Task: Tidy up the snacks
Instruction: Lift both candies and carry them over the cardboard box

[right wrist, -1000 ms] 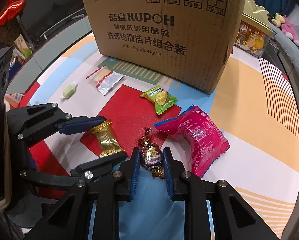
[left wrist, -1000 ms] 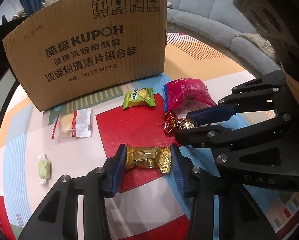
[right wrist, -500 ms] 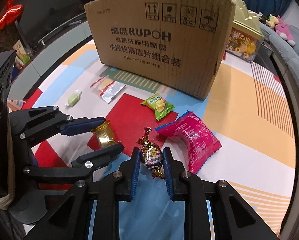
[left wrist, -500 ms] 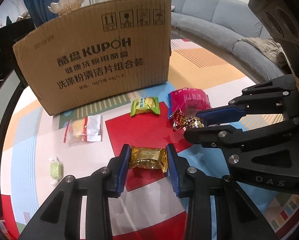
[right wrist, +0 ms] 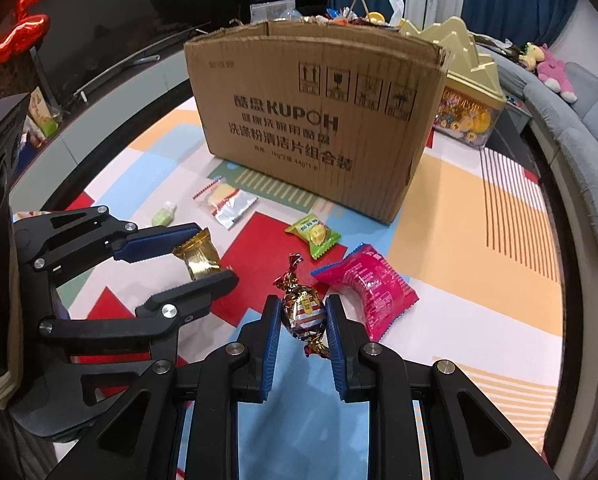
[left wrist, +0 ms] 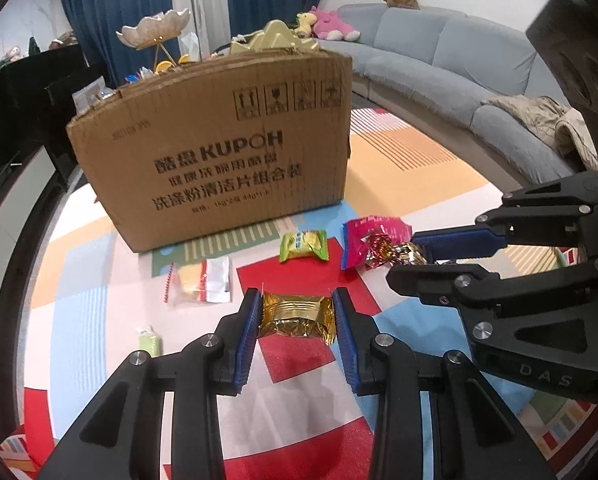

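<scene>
My left gripper (left wrist: 295, 300) is shut on a gold-wrapped snack (left wrist: 297, 317) and holds it above the colourful mat. It also shows in the right wrist view (right wrist: 203, 252), gold snack (right wrist: 197, 256) between its fingers. My right gripper (right wrist: 302, 312) is shut on a striped twist-wrapped candy (right wrist: 304, 312), lifted off the mat; it shows in the left wrist view (left wrist: 413, 260) with the candy (left wrist: 391, 250). An open cardboard box (left wrist: 219, 160) (right wrist: 319, 120) stands upright behind the loose snacks.
On the mat lie a green snack packet (right wrist: 313, 234), a pink packet (right wrist: 365, 292), a clear-and-silver packet (right wrist: 229, 200) and a small green candy (right wrist: 163, 214). A gold-lidded candy tin (right wrist: 467, 92) stands right of the box. A grey sofa (left wrist: 459, 72) curves behind.
Both grippers have lifted upward with their snacks held; the mat and box now look farther away, and the box's open top rim has come into sight.
</scene>
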Available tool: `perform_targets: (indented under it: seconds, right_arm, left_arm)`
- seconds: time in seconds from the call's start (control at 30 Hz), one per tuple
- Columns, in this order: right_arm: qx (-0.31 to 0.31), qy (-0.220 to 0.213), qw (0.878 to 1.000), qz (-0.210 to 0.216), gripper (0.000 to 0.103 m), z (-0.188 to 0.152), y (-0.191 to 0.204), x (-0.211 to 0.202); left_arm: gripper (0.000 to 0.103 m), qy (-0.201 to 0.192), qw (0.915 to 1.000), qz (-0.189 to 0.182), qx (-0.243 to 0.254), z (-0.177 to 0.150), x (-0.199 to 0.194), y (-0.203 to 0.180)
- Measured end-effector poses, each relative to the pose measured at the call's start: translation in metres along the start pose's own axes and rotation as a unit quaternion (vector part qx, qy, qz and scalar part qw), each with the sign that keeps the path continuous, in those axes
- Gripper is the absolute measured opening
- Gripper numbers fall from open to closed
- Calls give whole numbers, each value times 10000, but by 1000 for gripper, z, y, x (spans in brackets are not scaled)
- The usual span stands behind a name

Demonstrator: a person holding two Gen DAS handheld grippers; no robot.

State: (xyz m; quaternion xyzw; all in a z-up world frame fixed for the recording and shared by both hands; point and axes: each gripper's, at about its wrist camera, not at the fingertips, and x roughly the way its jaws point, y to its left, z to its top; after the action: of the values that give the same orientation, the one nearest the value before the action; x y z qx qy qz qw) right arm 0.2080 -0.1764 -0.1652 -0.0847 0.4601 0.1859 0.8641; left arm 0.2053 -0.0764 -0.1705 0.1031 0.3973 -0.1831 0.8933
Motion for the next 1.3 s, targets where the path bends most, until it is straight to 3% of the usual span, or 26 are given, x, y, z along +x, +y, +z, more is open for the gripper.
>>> perform_targets:
  seconds: [0.83,1.3]
  right_arm:
    - [-62,-601,9978,-259,24,31,34,-64]
    - [122,-921,9944,-495,24,66,24,-86]
  left_arm:
    - [36,-444,9968,451,-495,35,-68,30]
    - [36,-708,9927,709,-670,71,-90,49]
